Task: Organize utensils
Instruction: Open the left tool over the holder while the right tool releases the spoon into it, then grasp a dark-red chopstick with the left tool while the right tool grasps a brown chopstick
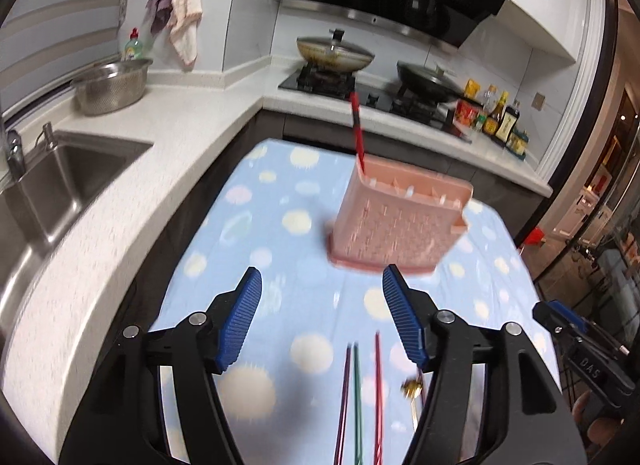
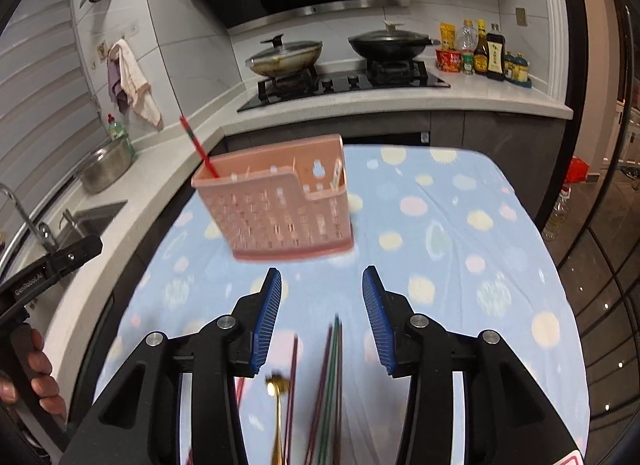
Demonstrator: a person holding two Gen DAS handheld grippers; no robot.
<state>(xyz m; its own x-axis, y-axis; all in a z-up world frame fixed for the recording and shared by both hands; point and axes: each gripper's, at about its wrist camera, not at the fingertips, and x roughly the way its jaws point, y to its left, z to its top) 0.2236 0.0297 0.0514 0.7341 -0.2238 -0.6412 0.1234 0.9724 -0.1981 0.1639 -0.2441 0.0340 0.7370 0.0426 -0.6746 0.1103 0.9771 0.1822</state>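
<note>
Standing on the spotted blue tablecloth (image 1: 280, 185), the pink utensil caddy (image 1: 396, 221) holds one red chopstick (image 1: 357, 133) upright. Loose chopsticks (image 2: 332, 377) and a gold spoon (image 2: 278, 393) lie nearer. Left gripper (image 1: 322, 285) and right gripper (image 2: 322, 285) both gape, holding nothing.

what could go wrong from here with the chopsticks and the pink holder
The loose chopsticks lie bunched beside the gold spoon, so an open gripper could pinch several at once. The pink holder is tall and already carries one leaning red chopstick; a careless insertion might tip it.
</note>
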